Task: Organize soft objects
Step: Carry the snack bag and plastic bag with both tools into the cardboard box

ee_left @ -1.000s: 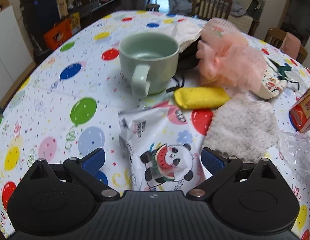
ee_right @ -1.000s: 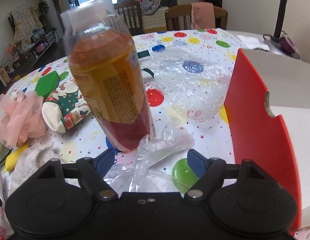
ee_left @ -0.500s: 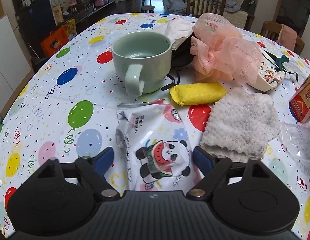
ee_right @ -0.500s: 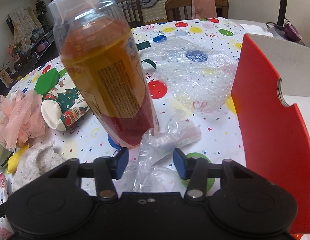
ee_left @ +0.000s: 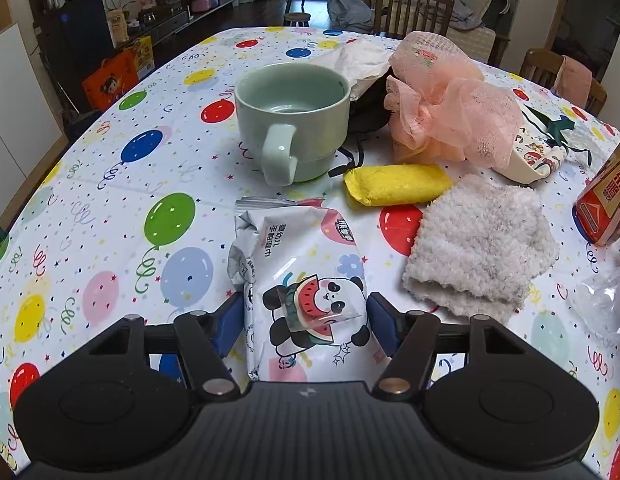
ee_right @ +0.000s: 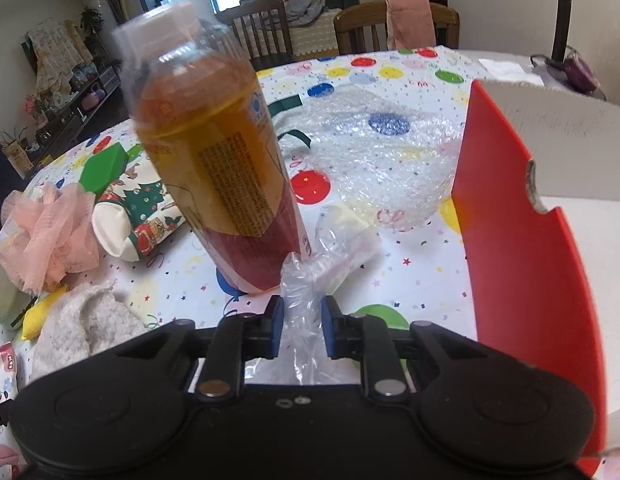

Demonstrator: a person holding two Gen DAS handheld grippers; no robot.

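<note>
While both tongs are closing, the left tongs (ee_left: 305,320) touch the sides of the wipes pack (ee_left: 301,280) near the table's (ee_left: 109,200) edge. The right tongs (ee_right: 301,324) squeeze a plastic bag (ee_right: 305,300) beside the bottle (ee_right: 217,168). Next, both should lift gently.

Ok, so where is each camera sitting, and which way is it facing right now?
Left wrist: on the left tool, angled down over the table; closing on the white panda-print wipes pack, green ceramic mug beyond.
Right wrist: on the right tool, angled down; closing on crumpled clear plastic bag, amber drink bottle behind.
Shared: fluffy grey cloth, pink mesh puff.
</note>
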